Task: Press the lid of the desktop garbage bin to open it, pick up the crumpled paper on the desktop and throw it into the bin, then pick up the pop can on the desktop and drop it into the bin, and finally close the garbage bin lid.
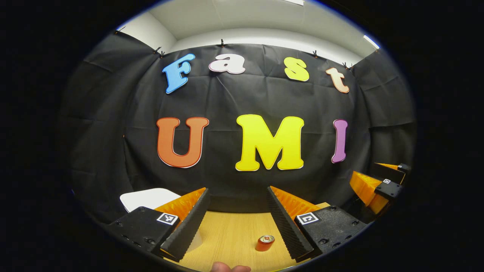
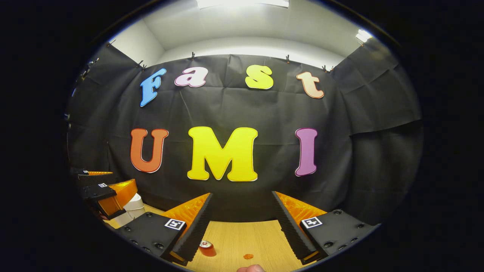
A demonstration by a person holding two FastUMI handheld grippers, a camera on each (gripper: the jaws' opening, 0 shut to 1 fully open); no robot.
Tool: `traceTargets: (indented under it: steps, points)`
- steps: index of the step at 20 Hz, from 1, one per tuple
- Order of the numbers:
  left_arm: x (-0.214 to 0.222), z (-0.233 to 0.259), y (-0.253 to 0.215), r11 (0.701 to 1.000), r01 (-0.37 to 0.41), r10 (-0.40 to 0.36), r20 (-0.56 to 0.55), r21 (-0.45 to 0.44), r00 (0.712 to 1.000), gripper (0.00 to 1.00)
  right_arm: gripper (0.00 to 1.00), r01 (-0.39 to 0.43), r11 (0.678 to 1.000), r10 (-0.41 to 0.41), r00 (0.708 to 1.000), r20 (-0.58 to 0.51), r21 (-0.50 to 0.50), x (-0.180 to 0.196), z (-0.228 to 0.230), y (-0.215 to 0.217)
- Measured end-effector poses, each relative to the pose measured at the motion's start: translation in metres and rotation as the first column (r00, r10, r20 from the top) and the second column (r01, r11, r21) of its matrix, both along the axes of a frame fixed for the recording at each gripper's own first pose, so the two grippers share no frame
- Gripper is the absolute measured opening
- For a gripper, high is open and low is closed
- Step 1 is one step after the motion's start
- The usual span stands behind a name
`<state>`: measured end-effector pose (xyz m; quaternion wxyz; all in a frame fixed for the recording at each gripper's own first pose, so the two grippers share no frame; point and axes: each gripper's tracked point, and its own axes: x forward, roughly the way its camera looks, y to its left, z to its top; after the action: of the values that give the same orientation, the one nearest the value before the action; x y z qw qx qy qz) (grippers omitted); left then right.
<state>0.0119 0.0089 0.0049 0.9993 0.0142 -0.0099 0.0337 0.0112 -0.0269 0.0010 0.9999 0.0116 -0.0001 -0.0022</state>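
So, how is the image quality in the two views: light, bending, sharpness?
Left gripper view: strong fisheye bending at the edges; ceiling bright, the table evenly lit; the pop can sharp, with a small highlight on its top. Right gripper view: a ceiling lamp glares at the top; the can sits partly behind its own claw, slightly soft near the rim.

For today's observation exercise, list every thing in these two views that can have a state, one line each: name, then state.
Left gripper: open, holding nothing, above the table.
Right gripper: open, holding nothing, above the table.
Pop can: lying on its side on the wooden table, untouched.
Garbage bin: white lid looks down, so apparently closed; partly hidden behind the left gripper.
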Motion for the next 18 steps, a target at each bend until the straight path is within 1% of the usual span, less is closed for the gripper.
traceTargets:
  steps: [5,7,9,10,13,15,18]
  points:
    - [0.011,0.005,0.015,0.999,-0.047,0.046,0.015,0.017,0.999,0.97,0.95,-0.013,1.0,0.013,1.0,0.009,0.009,0.0,0.004,-0.006]
    - [0.016,0.011,0.022,0.997,-0.066,0.065,0.03,0.028,0.997,0.98,0.92,-0.013,1.0,0.013,1.0,0.005,0.006,0.002,0.003,-0.01]
    - [0.023,0.018,0.032,0.994,-0.094,0.092,0.048,0.048,0.995,0.97,0.92,-0.014,1.0,0.014,1.0,0.002,0.007,0.005,0.003,-0.013]
    - [0.025,0.018,0.041,0.991,-0.119,0.116,0.053,0.061,0.992,0.97,0.95,-0.018,1.0,0.018,1.0,0.0,0.003,0.006,0.003,-0.015]
    - [0.036,0.018,0.071,0.979,-0.191,0.189,0.042,0.069,0.981,0.97,0.95,-0.028,1.0,0.028,1.0,-0.005,-0.008,0.009,0.006,-0.02]
    - [0.042,0.018,0.098,0.967,-0.247,0.245,0.039,0.06,0.969,0.97,0.95,-0.037,0.999,0.037,0.999,-0.008,-0.02,0.01,0.006,-0.021]
    - [0.048,0.018,0.139,0.937,-0.345,0.344,0.03,0.047,0.938,0.97,0.95,-0.049,0.998,0.048,0.999,-0.016,-0.049,0.012,0.005,-0.024]
